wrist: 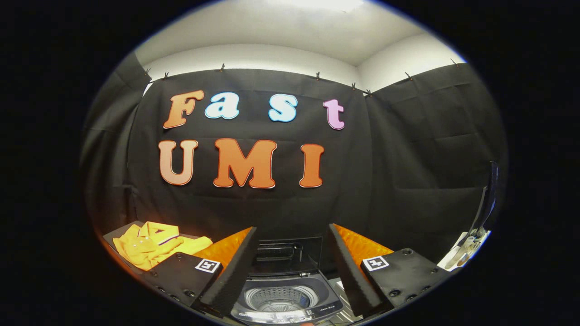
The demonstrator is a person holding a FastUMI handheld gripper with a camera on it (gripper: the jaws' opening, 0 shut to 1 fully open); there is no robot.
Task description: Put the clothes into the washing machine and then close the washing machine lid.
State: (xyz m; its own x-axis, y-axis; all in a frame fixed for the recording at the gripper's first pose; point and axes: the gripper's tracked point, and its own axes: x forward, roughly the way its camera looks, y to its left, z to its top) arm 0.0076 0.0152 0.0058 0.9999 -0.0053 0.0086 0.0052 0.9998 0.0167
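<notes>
Right, your hand-held gripper (290, 267) has its fingers spread wide, gripping nothing. The small washing machine (286, 296) sits between them, just ahead, with its lid (286, 254) raised upright and the drum visible. The yellow clothes (156, 244) lie bunched on the tabletop (118, 232), beyond your left finger (226, 271).
</notes>
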